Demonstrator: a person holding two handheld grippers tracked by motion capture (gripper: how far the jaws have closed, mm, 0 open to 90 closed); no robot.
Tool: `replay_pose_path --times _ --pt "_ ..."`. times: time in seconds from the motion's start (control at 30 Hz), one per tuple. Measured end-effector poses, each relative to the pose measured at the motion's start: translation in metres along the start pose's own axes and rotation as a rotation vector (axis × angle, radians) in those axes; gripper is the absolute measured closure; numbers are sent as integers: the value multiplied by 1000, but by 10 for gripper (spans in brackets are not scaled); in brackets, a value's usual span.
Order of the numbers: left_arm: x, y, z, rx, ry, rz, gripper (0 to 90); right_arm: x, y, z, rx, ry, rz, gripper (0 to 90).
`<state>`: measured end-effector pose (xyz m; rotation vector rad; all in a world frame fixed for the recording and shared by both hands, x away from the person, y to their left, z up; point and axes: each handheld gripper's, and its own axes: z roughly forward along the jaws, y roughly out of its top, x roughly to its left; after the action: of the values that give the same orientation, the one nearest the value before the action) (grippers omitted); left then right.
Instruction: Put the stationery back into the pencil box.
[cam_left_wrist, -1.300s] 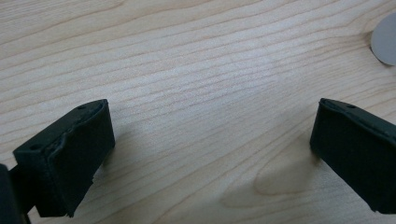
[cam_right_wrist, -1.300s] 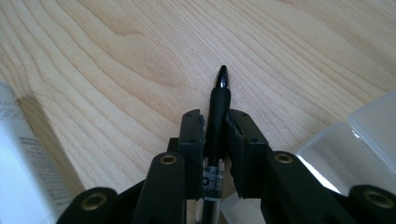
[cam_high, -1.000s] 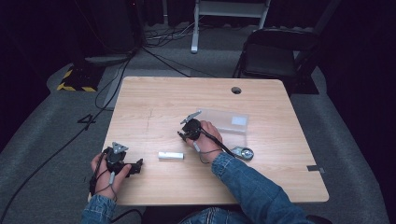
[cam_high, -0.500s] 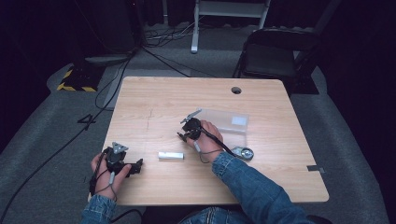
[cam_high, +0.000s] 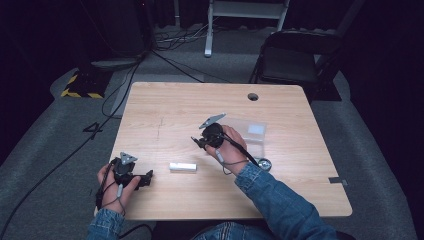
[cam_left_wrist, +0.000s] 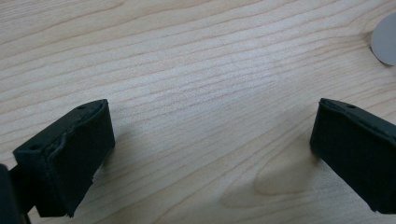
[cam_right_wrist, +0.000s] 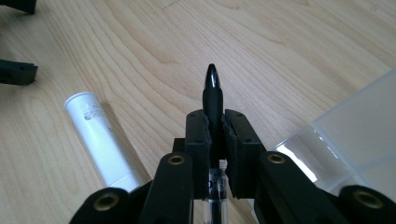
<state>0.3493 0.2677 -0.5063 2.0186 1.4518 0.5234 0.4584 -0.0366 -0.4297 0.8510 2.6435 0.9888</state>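
**Right claw holds a black pen, left claw wide open near the table edge**

In the right gripper view I see my right claw (cam_right_wrist: 215, 140) closed tight on a black pen (cam_right_wrist: 212, 93). The long axis of the pen runs along the jaws, and its rounded black end points forward, away from the camera, beyond the jaw ends. The clear part of the barrel shows below, between the jaws. The pen is above the table (cam_right_wrist: 289, 51), not touching it.

In the high view the right claw (cam_high: 200, 142) is near the middle of the table (cam_high: 165, 105), pointing to the left side. Just behind the right hand (cam_high: 231, 145) lies a clear plastic case (cam_high: 252, 132). A small round metal thing (cam_high: 263, 163) lies beside the wrist; I cannot tell what it is.

A white tube (cam_high: 182, 166) lies flat between the two hands, its long axis going left to right in the high view. In the right gripper view the white tube (cam_right_wrist: 100, 135) is to the left of the jaws, apart from them.

The left claw (cam_left_wrist: 210, 149) is open wide with nothing between the jaws, only bare wood. In the high view the left claw (cam_high: 146, 178) is at the near left part of the table, pointing right, toward the tube.
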Motion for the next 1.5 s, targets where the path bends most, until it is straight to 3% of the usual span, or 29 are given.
replay_pose_path --times 0.43,0.77,0.97,1.17,1.5 --pt "0 0 0 -1 2 -1 2 -6 -8 -43 -83 23 -11 806" --pt "0 0 0 0 0 0 2 -25 -24 -72 -135 30 -14 806" --pt "0 0 0 1 2 1 2 -41 -33 -84 -159 32 12 805" --pt "0 0 0 1 1 1 2 -55 -40 -91 -164 32 3 805" --pt "0 0 0 -1 1 0 2 -78 -42 -90 -155 17 1 805"
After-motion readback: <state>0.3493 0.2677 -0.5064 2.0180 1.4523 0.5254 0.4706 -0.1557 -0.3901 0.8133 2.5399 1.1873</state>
